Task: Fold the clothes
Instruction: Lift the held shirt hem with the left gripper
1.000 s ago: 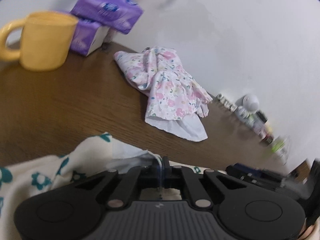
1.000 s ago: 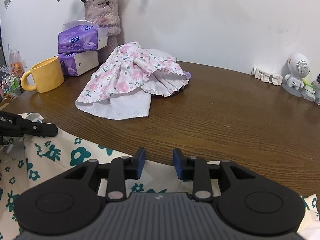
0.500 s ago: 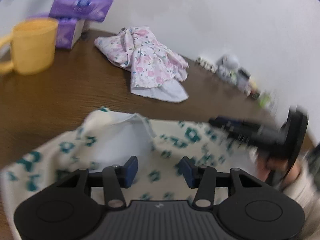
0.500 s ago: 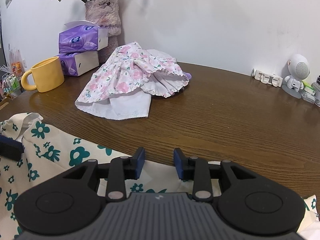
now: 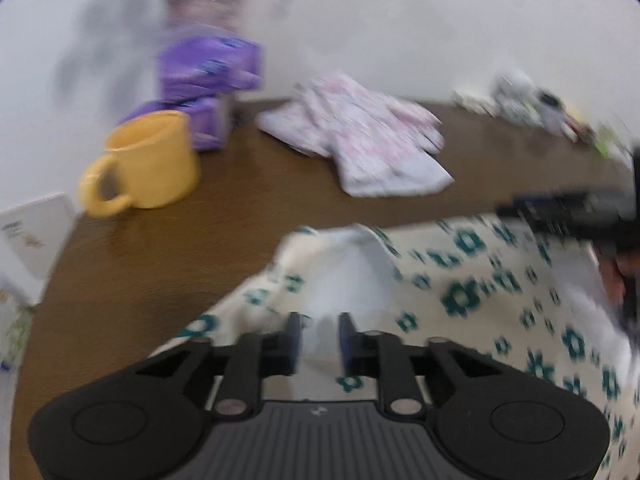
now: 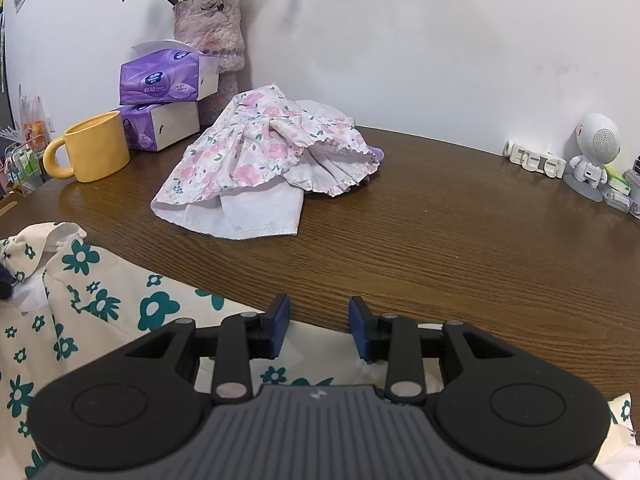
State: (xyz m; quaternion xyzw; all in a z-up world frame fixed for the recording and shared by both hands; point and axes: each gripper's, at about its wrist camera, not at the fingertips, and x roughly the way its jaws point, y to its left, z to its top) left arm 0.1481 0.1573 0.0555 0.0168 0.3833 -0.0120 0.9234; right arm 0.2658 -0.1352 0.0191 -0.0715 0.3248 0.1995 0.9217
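A cream garment with teal flowers [image 5: 460,280] [image 6: 100,300] lies spread over the near edge of the brown table [image 6: 440,240]. Its white-lined corner is turned up just ahead of my left gripper [image 5: 319,332]. That gripper hovers over the cloth with its jaws opening and nothing pinched between them. My right gripper [image 6: 319,316] stands open above the garment's far edge; its black fingers [image 5: 540,210] also show at the right of the blurred left wrist view. A crumpled pink floral garment [image 6: 260,160] [image 5: 360,136] lies farther back on the table.
At the back left stand a yellow mug [image 6: 96,146], two stacked purple tissue packs [image 6: 164,76] and a vase of flowers [image 6: 208,28]. A white robot figurine [image 6: 596,148] and small items line the back right. A white box [image 5: 32,236] sits off the table's left edge.
My left gripper went from shut on the cream garment's corner to open, letting the cloth drop, and rose while swinging left. The right gripper stayed put.
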